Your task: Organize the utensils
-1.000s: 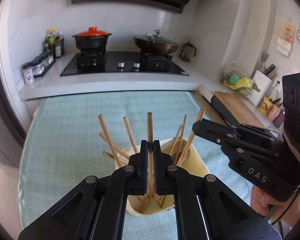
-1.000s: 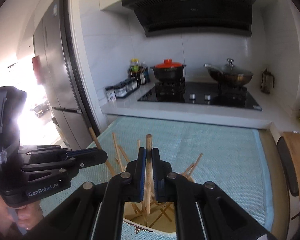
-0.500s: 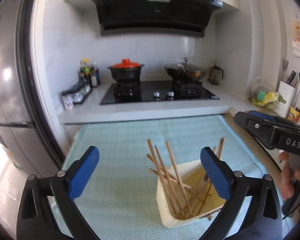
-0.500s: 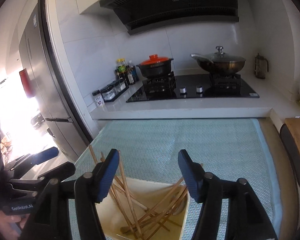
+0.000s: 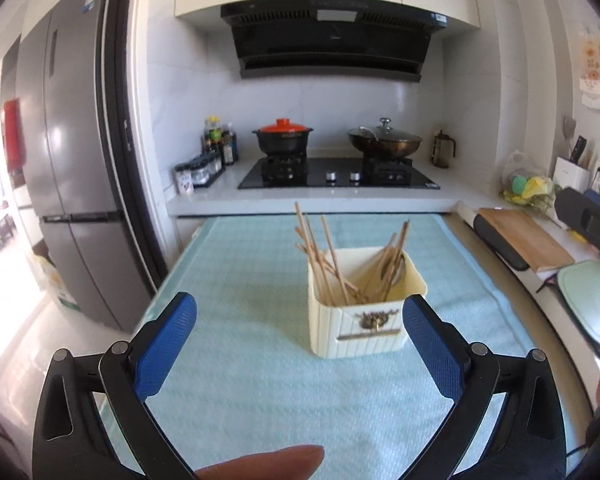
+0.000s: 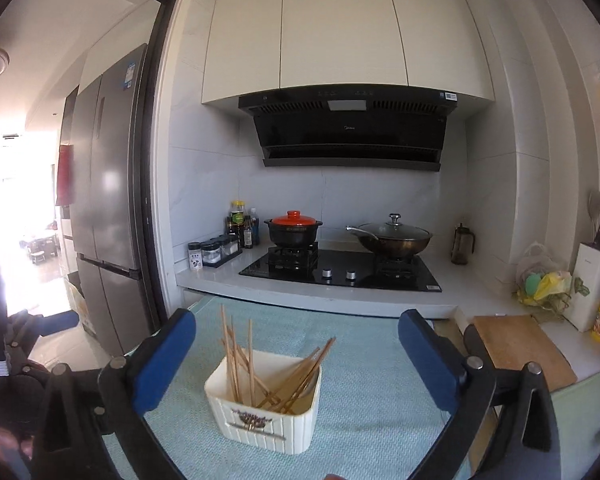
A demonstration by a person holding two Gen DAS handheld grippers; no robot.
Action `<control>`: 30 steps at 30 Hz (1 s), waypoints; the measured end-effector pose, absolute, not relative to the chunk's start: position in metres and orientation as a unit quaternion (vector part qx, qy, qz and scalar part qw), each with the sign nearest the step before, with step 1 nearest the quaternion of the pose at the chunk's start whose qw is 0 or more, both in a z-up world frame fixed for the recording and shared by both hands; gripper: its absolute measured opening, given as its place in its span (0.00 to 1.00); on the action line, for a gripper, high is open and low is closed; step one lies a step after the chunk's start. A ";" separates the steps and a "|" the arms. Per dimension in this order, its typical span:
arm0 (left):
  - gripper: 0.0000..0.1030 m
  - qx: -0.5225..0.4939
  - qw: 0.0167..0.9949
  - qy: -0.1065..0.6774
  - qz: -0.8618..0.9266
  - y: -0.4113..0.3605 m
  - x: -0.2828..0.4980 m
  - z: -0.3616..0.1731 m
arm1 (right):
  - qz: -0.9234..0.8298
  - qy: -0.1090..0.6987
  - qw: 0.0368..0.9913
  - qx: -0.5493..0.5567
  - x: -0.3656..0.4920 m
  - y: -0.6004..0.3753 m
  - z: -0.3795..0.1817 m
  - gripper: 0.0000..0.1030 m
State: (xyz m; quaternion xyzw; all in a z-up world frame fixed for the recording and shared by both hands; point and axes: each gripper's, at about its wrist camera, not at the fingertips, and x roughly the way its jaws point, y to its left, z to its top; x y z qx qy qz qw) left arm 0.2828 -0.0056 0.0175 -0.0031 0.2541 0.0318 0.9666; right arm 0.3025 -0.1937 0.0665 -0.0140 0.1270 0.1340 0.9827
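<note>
A cream ribbed utensil holder point(image 5: 360, 326) stands on the light blue mat point(image 5: 240, 380) and holds several wooden chopsticks point(image 5: 320, 256) leaning to both sides. It also shows in the right wrist view point(image 6: 262, 420) with the chopsticks point(image 6: 240, 356) inside. My left gripper point(image 5: 300, 344) is open and empty, back from the holder and a little above the mat. My right gripper point(image 6: 296, 356) is open and empty, raised behind and above the holder. Part of the right gripper's body point(image 5: 588, 220) shows at the right edge of the left wrist view.
A stove point(image 6: 340, 270) with a red-lidded pot point(image 6: 294, 228) and a wok point(image 6: 392, 236) sits behind the mat. A fridge point(image 5: 72, 184) stands at the left. A wooden cutting board point(image 5: 524, 236) and a pale green lid point(image 5: 592, 292) lie to the right.
Both grippers were shut on chopsticks over the holder a second ago. They opened, left the chopsticks in the holder, and have pulled back and up.
</note>
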 end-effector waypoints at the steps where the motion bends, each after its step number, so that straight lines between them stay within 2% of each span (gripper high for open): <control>1: 1.00 0.000 0.965 0.262 0.032 -0.006 0.276 0.014 | 0.128 0.143 0.981 -0.008 0.295 -0.196 0.060 1.00; 13: 1.00 -0.001 0.958 0.284 0.034 -0.005 0.207 0.009 | 0.128 0.218 0.968 0.009 0.225 -0.186 0.015 1.00; 30: 1.00 -0.018 0.959 0.279 0.046 0.011 0.180 0.017 | 0.127 0.230 0.965 -0.022 0.187 -0.161 0.027 1.00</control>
